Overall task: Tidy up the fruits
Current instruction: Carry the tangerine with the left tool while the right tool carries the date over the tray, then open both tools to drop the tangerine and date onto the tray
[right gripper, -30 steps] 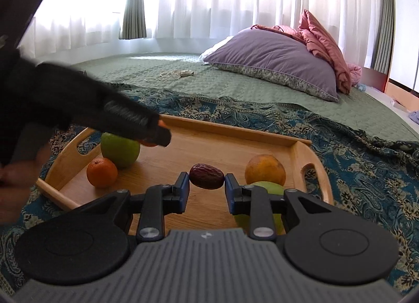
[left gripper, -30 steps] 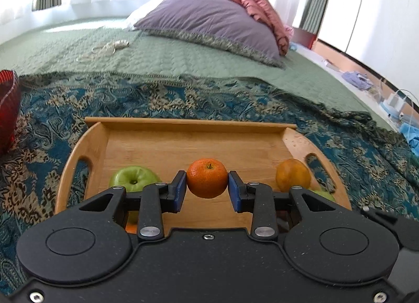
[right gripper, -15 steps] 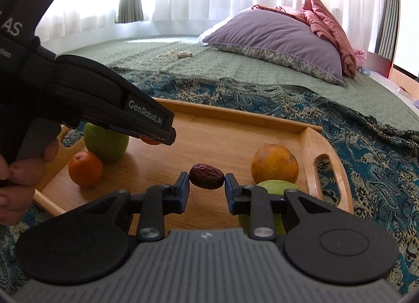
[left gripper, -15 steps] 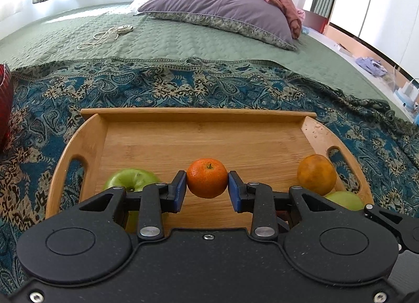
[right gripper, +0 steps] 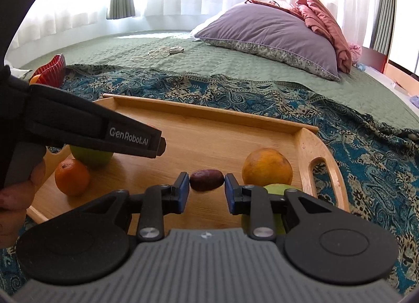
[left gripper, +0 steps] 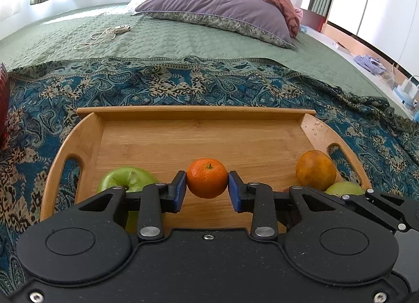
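Observation:
A wooden tray (left gripper: 199, 113) lies on a patterned blue cloth on the bed. My left gripper (left gripper: 207, 191) is shut on a small mandarin (left gripper: 207, 181) above the tray's near part. A green apple (left gripper: 125, 180) sits to its left; a large orange (left gripper: 315, 170) and a second green apple (left gripper: 344, 189) sit to the right. My right gripper (right gripper: 207, 191) is shut on a dark brown date (right gripper: 207, 180) over the tray (right gripper: 209, 111). In that view the large orange (right gripper: 267, 166), another mandarin (right gripper: 72, 177) and the left green apple (right gripper: 90, 156) show.
A red ribbed bowl (right gripper: 52, 70) with an orange fruit in it stands left of the tray on the cloth (right gripper: 235, 91). A purple pillow (left gripper: 220, 1) and a white cord (left gripper: 104, 36) lie farther back. The left gripper's body (right gripper: 91, 130) crosses the right view.
Both grippers have risen and tipped downward, each keeping its fruit, so the tray sits lower and fuller in view. The red bowl has come into the right view.

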The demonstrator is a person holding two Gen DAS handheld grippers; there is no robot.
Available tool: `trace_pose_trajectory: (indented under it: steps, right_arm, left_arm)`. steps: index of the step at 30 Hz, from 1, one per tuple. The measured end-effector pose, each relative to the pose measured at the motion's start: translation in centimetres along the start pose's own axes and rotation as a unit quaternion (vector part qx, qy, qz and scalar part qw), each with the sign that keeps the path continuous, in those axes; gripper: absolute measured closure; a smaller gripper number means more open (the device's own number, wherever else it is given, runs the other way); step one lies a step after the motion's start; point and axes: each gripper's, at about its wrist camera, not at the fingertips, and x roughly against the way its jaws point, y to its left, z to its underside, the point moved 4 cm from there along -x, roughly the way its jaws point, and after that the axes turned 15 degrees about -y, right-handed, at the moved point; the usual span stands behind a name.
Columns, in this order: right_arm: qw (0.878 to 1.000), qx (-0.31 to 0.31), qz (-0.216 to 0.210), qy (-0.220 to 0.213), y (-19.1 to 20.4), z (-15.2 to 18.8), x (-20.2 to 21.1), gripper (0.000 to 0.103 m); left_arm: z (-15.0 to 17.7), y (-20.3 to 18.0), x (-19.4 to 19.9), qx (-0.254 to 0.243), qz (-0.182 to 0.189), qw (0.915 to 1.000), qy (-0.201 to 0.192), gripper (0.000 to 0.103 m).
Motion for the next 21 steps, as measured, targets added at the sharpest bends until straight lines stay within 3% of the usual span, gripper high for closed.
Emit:
trace_pose_trajectory:
  steps: [7,8,21]
  right_arm:
    - [1.0,0.0,-0.001,0.0,-0.1,0.0,0.0,0.06]
    - [1.0,-0.001,-0.002,0.0,-0.1,-0.1,0.0,0.054]
    - [0.999,-0.003,-0.012,-0.043,-0.8,-1.1,3.6,0.031]
  left_arm:
    - [0.0,0.0,0.1,0.002,0.001,1.0,0.001,0.07]
    - [0.0,0.1,0.3,0.004,0.001,1.0,0.0,0.07]
    - [-1.2,-0.3,5.6,-0.019,0.024,0.9979,-0.058,0.038]
